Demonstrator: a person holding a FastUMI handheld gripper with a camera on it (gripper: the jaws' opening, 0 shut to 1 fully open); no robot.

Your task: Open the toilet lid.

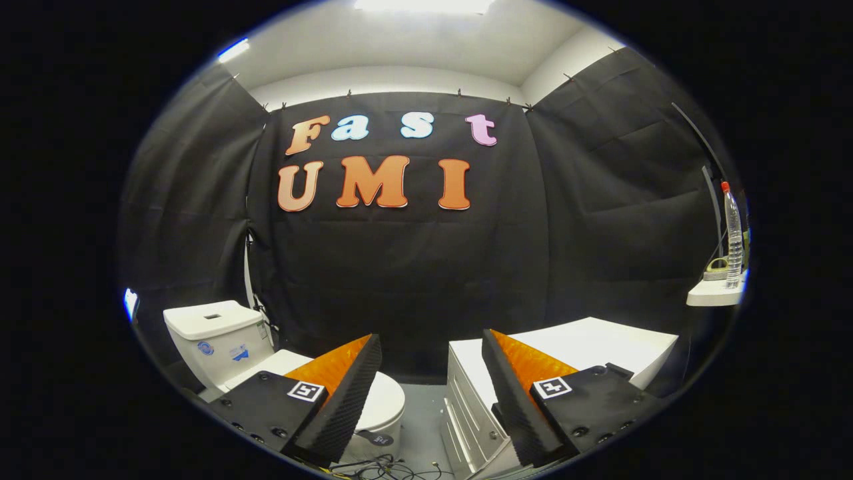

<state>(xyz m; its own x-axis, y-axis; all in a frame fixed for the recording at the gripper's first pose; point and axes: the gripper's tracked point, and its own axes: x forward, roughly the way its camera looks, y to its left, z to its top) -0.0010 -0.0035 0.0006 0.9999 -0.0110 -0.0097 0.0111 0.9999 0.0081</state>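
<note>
I hold the hand-held gripper with its two ridged fingers spread wide, gripping nothing. One white, glossy toilet sits beyond the left finger, its rounded toilet lid down. One white boxy cabinet stands beyond the right finger. One clear bottle stands on a shelf further right.

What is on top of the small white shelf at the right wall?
On the shelf a clear plastic bottle with a red cap stands upright, and beside it lies a small greenish object, too small to identify. The open gripper is far from it.
</note>
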